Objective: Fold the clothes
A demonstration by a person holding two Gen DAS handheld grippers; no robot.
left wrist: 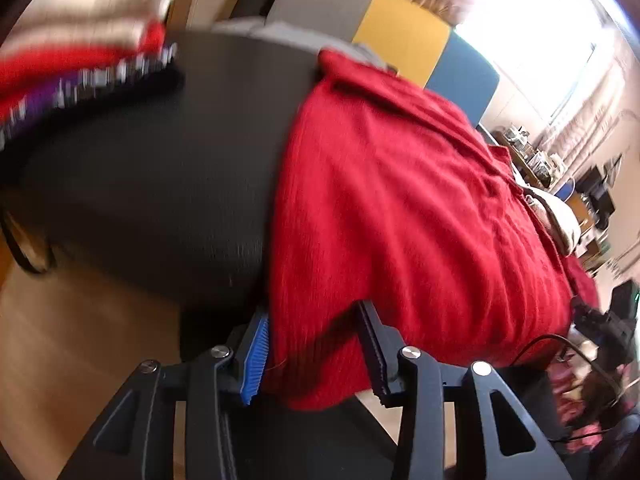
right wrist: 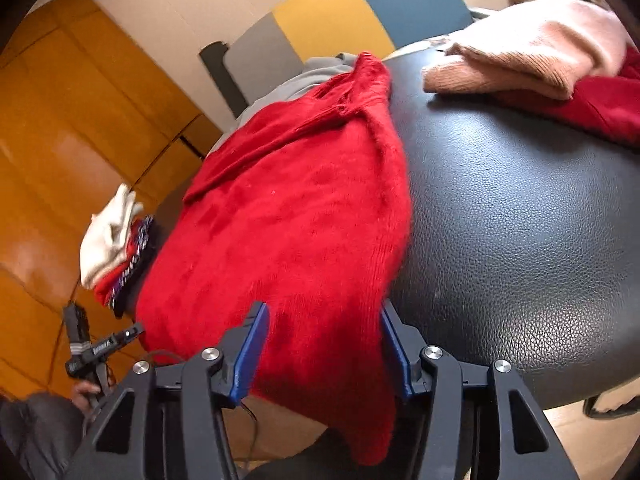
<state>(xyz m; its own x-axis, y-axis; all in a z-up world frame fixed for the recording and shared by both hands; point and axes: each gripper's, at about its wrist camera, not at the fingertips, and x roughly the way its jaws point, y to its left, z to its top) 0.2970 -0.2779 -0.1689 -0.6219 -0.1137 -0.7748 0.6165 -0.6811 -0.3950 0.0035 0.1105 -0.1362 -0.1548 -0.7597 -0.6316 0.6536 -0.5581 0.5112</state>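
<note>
One red sweater (right wrist: pixel 288 216) on black table (right wrist: pixel 520 220), two tongs (left wrist: pixel 316 354) (right wrist: pixel 324 354) astride its hem

Black leather-look table (right wrist: pixel 520 220), red sweater (right wrist: pixel 288 232) draped over edge, pink knit (right wrist: pixel 532 52), folded pile (right wrist: pixel 116 256)

**Red knit on black leather**

You have a bright red sweater (right wrist: pixel 288 232) lying on a black, grained leather table (right wrist: pixel 520 220). To your far right sits a pale pink knit (right wrist: pixel 540 52) on top of another red garment (right wrist: pixel 600 108). On the other side you see a stack of clothes (right wrist: pixel 116 256): cream on top, then red, then a purple-and-white patterned layer. Your left gripper (left wrist: pixel 316 352) carries one blue pad and one black; your right gripper (right wrist: pixel 324 356) shows blue pads on a black frame. Behind, the chair backs (right wrist: pixel 340 12) are grey, yellow and blue, and the cabinet (right wrist: pixel 80 120) is orange-brown wood.
</note>
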